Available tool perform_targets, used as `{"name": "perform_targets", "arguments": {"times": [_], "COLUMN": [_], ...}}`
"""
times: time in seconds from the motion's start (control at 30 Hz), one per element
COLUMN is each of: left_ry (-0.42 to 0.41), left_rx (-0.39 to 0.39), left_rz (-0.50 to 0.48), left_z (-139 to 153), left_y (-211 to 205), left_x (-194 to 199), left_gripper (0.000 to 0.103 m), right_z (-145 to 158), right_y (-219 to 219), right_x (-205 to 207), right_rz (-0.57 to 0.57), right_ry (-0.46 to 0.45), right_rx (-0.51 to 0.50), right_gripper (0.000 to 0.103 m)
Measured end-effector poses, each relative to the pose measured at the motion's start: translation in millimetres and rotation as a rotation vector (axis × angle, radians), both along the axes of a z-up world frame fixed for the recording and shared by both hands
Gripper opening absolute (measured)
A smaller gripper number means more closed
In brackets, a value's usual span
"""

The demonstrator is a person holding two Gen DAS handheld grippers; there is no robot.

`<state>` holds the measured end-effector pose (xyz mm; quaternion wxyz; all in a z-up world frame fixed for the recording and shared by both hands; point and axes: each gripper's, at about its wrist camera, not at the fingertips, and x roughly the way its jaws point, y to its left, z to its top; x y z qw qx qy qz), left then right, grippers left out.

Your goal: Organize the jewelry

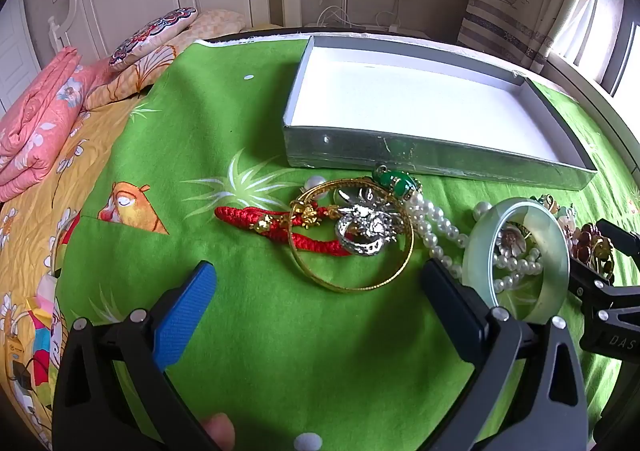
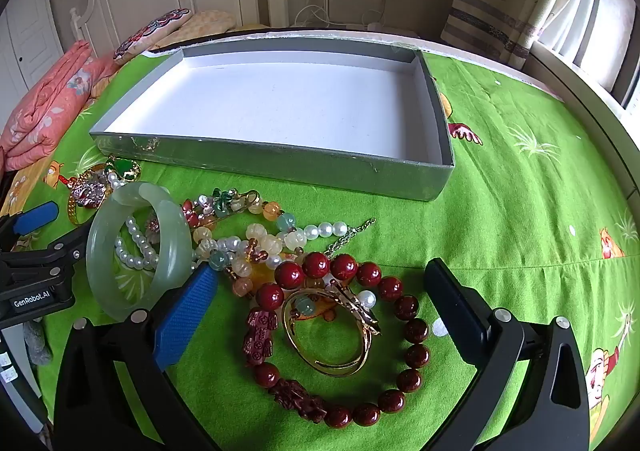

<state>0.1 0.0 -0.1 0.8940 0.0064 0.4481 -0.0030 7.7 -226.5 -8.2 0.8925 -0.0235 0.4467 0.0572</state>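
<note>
Green cartoon-print cloth is covering the bed you are working over, with a white headboard, folded pink bedding and a curtained window lying behind it.

You are holding both claws tilted steeply down toward the cloth. Your left claw is standing fully spread, nothing between its fingers, its tips hovering just in front of one thin gold bangle. Your thumb is showing at the bottom edge of that view. Your right claw is gaping just as wide and gripping nothing; one dark red bead bracelet and one gold ring-shaped piece inside it are lying on the cloth between its fingers, untouched.

One shallow silver box with a white inside is sitting beyond the jewelry, holding nothing.

The jewelry is lying heaped on the cloth in front of the box. Counting what is showing: one pale green jade bangle is leaning tilted between your two claws, one red cord bracelet is running under the gold bangle, one silver ornament is resting inside that bangle, and one green stone pendant is lying just before the box wall. Pearl strands are passing through the jade bangle; how many there are you cannot tell. One tangle of pastel mixed beads is lying behind the red bracelet.
</note>
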Motion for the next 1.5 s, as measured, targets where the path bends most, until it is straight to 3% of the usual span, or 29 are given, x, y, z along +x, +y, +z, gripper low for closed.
{"name": "perform_targets", "arguments": {"times": [0.6,0.9,1.0,1.1,1.27,1.37,1.5], "left_ry": [0.003,0.017,0.006,-0.02,-0.057,-0.088,-0.126], "left_rx": [0.0,-0.007,-0.04,-0.134,-0.246,-0.257,-0.235], "left_rz": [0.006,-0.045,-0.068,-0.083,-0.064,-0.081,-0.12], "left_z": [-1,0,1,3,6,7,14], "left_y": [-2,3,8,23,41,42,32], "left_x": [1,-12,-25,-42,-67,-87,-109], "left_gripper": [0.101,0.101,0.101,0.101,0.101,0.101,0.101], "right_z": [-1,-2,-3,-2,4,4,2], "right_y": [-1,-8,-16,-26,-39,-30,-16], "right_x": [1,-12,-33,-44,-45,-45,-45], "right_rz": [0.005,0.102,0.163,0.202,0.214,0.227,0.246], "right_ry": [0.0,0.037,0.05,0.048,0.047,0.034,0.006], "right_rx": [0.001,-0.008,-0.012,0.005,0.108,0.065,-0.035], "right_gripper": [0.099,0.099,0.099,0.099,0.099,0.099,0.091]}}
